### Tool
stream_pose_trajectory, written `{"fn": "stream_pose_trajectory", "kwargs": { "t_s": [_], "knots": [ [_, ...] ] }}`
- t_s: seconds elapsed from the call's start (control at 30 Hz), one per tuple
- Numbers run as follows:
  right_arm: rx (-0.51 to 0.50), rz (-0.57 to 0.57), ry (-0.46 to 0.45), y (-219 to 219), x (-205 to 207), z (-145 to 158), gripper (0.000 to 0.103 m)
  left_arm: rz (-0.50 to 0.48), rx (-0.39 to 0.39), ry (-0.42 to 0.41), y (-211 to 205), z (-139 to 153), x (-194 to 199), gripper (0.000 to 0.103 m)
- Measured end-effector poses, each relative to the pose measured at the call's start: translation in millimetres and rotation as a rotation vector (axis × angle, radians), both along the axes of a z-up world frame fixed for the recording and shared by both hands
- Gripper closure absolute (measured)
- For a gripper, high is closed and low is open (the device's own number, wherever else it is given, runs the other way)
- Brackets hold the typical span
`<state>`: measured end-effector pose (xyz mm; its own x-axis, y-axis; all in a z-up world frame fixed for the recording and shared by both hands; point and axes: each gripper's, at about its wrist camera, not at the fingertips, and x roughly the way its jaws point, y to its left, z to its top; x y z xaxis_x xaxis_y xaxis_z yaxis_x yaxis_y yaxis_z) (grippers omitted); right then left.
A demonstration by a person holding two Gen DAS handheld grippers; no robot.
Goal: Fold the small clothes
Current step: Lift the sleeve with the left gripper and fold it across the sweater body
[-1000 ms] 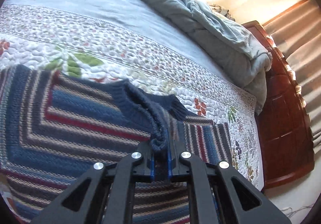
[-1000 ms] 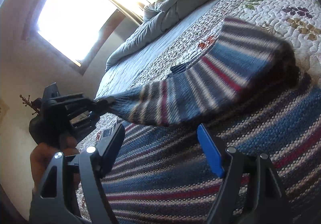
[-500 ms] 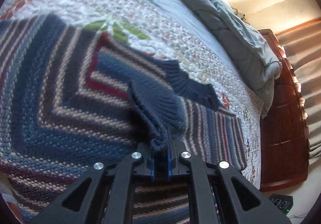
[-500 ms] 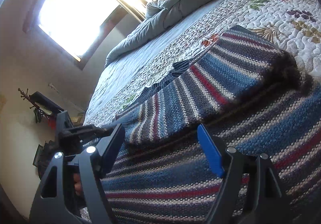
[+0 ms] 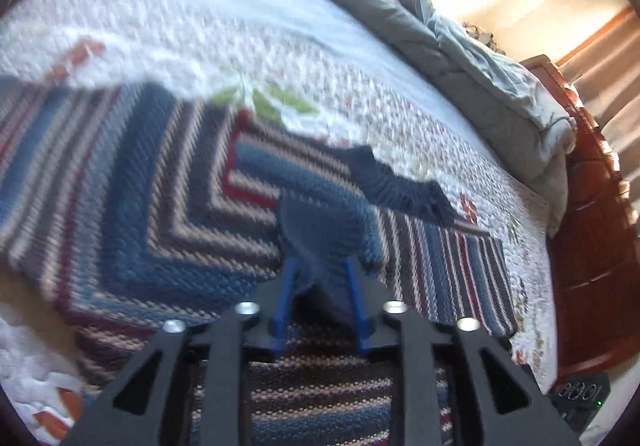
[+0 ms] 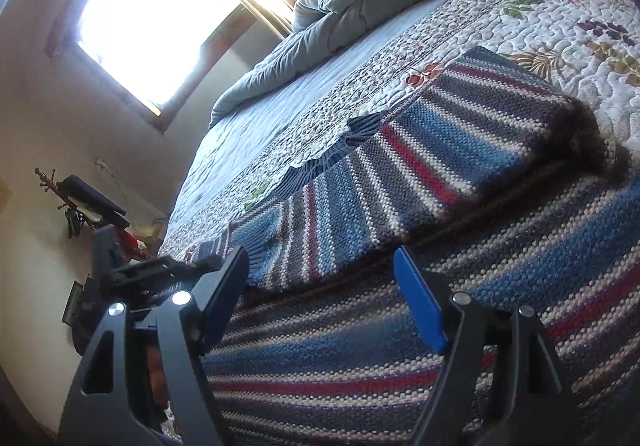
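Sweater [image 5: 160, 214]: knitted; blue, grey, cream and red stripes; navy ribbed cuff [image 5: 320, 242]; sleeve folded across body, on quilt [image 5: 224, 46].
Left gripper [image 5: 320, 286]: jaws just parting, cuff loose between.
Right gripper [image 6: 320, 286]: wide, empty.

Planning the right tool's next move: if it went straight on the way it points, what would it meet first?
Most likely the folded-over sleeve of the striped sweater, lying just ahead of the open right tool; depth is unclear, so it may touch the sweater's body first.
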<state>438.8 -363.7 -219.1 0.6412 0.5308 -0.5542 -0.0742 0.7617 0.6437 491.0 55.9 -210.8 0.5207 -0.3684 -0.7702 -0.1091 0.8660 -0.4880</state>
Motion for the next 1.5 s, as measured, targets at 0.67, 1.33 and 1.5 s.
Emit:
{"fn": "stream_pose_trajectory", "kwargs": {
  "t_s": [0.67, 1.33, 1.5],
  "knots": [
    [-0.077, 0.016, -0.037, 10.9, -5.1, 12.6, 0.024, -0.070, -0.142, 0.036, 7.7, -27.7, -1.7, 0.044],
    [-0.191, 0.048, -0.051, 31.4, -5.9, 9.8, 0.018, 0.371, -0.162, -0.031, 260.5, -5.0, -94.8, 0.014],
    [-0.195, 0.060, -0.031, 36.8, -3.2, 3.2, 0.016, 0.621, -0.184, -0.052, 362.2, -14.2, -111.1, 0.014]
  ]
}}
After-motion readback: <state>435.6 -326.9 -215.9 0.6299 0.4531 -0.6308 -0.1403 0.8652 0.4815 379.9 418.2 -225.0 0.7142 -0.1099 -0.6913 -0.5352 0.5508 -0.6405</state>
